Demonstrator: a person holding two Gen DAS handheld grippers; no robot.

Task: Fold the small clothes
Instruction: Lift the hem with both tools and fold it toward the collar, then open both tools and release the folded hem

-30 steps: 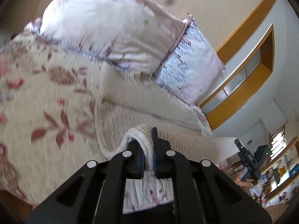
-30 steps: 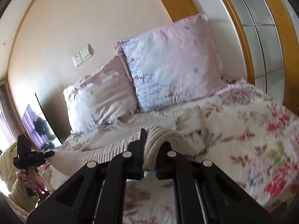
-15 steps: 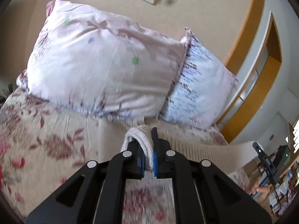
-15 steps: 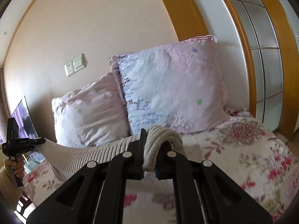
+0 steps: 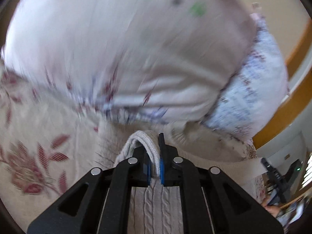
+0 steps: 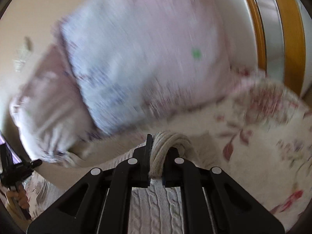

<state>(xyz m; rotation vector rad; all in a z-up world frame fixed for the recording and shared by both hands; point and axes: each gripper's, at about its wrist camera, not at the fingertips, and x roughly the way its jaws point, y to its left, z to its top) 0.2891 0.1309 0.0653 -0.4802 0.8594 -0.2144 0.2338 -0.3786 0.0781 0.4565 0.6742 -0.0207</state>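
Sweater [image 5: 156, 210], cream cable-knit, hangs over the bed [image 5: 39, 136] near the pillows [image 5: 126, 48], an edge pinched in each gripper [image 5: 155, 167] [image 6: 156, 167]; uneven lowering could skew the fold.

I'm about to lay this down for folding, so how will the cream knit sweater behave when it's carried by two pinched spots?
Probably floppy: the cream knit sweater bunches into a soft loop where the left gripper pinches it. Likely to sag between the grips, as the span toward the right gripper droops. The thick cable ribs suggest it won't slip easily.
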